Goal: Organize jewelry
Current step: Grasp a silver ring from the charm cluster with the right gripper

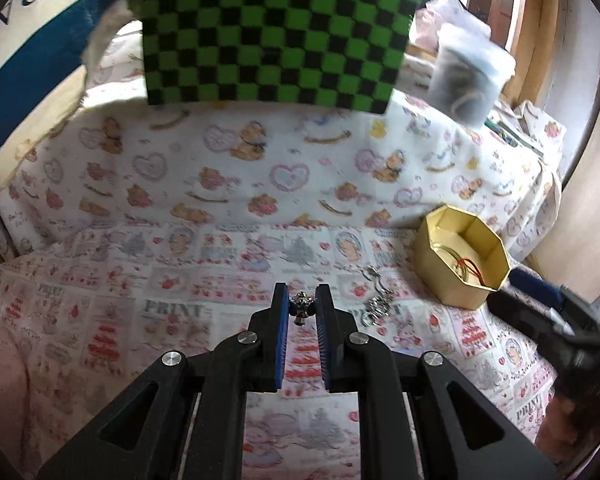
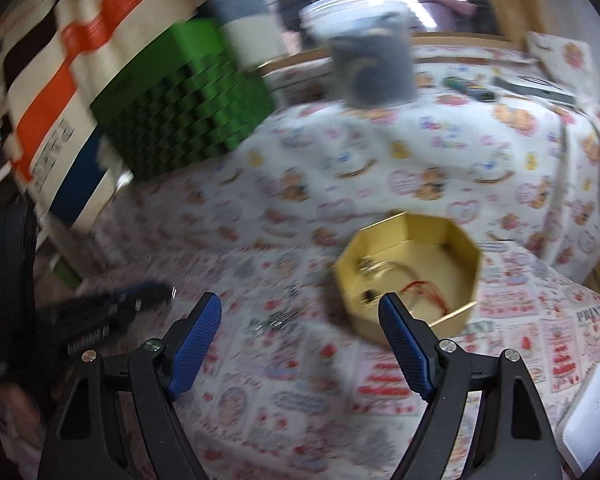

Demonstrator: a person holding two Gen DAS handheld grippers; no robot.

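A: What does the left claw [image 1: 304, 307] have?

B: A small silver charm [image 1: 301, 307], pinched between its blue pads above the printed cloth [image 1: 220, 184].

A: And the right claw [image 2: 300, 312]?

B: Spread wide, holding nothing; its view is blurred.

A: Where's the rest of the jewelry?

B: A silver chain [image 1: 376, 300] lies on the cloth at about two o'clock from the left claw. Beyond it, further toward two o'clock, stands the gold octagonal box [image 1: 460, 258], with a red cord and some thin rings inside.
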